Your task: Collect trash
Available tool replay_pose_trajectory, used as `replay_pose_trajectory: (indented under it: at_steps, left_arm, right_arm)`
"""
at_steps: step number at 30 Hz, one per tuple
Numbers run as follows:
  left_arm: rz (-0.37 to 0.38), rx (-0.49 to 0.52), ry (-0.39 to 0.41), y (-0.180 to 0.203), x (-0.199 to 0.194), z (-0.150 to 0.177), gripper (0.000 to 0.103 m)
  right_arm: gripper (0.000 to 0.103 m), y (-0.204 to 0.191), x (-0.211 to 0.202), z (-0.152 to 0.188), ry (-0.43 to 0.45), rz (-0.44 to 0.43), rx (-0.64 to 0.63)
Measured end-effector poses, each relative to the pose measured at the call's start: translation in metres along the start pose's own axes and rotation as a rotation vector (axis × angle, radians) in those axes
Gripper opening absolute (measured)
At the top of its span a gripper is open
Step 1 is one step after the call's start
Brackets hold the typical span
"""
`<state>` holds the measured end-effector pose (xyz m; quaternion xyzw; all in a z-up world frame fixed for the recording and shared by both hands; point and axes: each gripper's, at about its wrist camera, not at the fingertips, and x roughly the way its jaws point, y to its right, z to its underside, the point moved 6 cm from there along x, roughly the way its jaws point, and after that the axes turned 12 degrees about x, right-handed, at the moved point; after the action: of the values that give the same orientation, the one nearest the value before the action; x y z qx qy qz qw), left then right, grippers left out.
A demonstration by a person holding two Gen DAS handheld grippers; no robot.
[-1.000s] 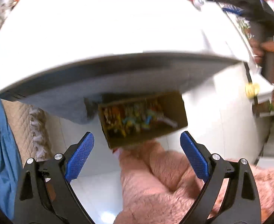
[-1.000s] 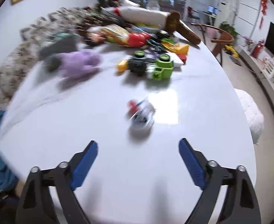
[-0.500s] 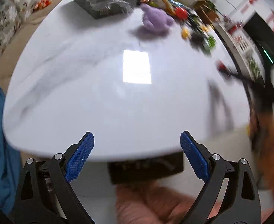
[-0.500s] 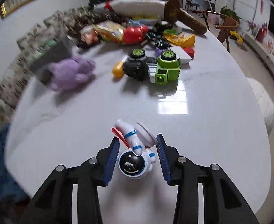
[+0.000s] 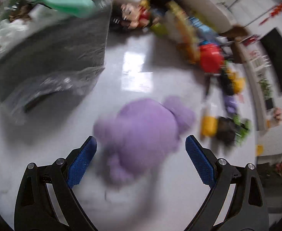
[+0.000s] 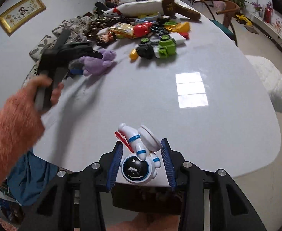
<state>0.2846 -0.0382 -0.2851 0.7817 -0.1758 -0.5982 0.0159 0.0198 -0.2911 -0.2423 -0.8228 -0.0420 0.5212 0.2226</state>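
The left gripper (image 5: pixel 141 154) has swung from the tabletop's (image 6: pixel 160 96) near edge onto the purple plush (image 5: pixel 141 130), fingers wide apart, not touching. The right gripper (image 6: pixel 141 163) clamps the astronaut toy (image 6: pixel 139 161) at that edge. Only the left view shows the trash-filled bag (image 5: pixel 44 44).

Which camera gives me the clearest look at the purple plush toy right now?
The right wrist view: the purple plush toy is small there but sharp, lying on the white table under the left gripper. The left wrist view shows it large but motion-blurred, between open fingers.
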Motion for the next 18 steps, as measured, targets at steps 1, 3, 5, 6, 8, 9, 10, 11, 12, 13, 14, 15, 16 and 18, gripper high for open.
replay_pose_trajectory:
  at_steps: [1,3,5,6,8,9,10,11,12,13,14,15,16,18]
  left_arm:
    - [-0.006,-0.008,-0.013,0.000,0.006,-0.004,0.090]
    - [-0.022,0.009,0.014,0.005,0.007,-0.010,0.074]
    - [0.022,0.006,0.019,0.016,0.005,-0.008,0.056]
    - [-0.002,0.029,0.015,0.020,0.005,-0.006,0.055]
    - [-0.011,0.093,0.020,0.028,0.000,0.001,0.055]
    - [-0.020,0.105,0.027,0.030,-0.005,0.005,0.055]
    - [-0.017,0.104,0.034,0.031,-0.011,0.011,0.055]
    - [-0.006,0.095,0.045,0.030,-0.022,0.021,0.055]
    - [-0.011,0.101,0.060,0.030,-0.034,0.030,0.055]
    - [-0.005,0.118,0.082,0.031,-0.048,0.041,0.055]
    - [0.003,0.130,0.093,0.031,-0.057,0.049,0.055]
    - [-0.005,0.159,0.111,0.032,-0.074,0.066,0.055]
    - [-0.018,0.174,0.119,0.032,-0.085,0.076,0.055]
    - [-0.032,0.205,0.139,0.036,-0.114,0.109,0.055]
  right_arm:
    - [0.041,0.002,0.000,0.001,-0.001,0.005,0.006]
    - [0.041,0.008,0.000,0.004,-0.006,0.015,0.026]
    - [0.041,0.011,0.000,0.004,-0.001,0.015,0.042]
    - [0.041,0.011,0.000,0.004,0.000,0.014,0.044]
    - [0.041,0.008,0.000,0.003,-0.002,0.008,0.043]
    - [0.041,0.006,-0.001,0.002,0.000,0.002,0.037]
    - [0.041,0.002,-0.002,0.001,0.006,-0.001,0.025]
    - [0.041,-0.003,-0.003,0.000,0.013,-0.003,0.011]
    - [0.041,-0.006,-0.004,0.000,0.013,-0.006,0.003]
    - [0.041,-0.010,-0.004,0.000,0.011,-0.010,-0.005]
    - [0.041,-0.014,-0.005,0.000,0.008,-0.012,-0.019]
    - [0.041,-0.019,-0.005,0.001,0.003,-0.013,-0.036]
    - [0.041,-0.023,-0.004,0.003,-0.001,-0.010,-0.054]
    - [0.041,-0.033,-0.002,0.009,-0.013,-0.006,-0.092]
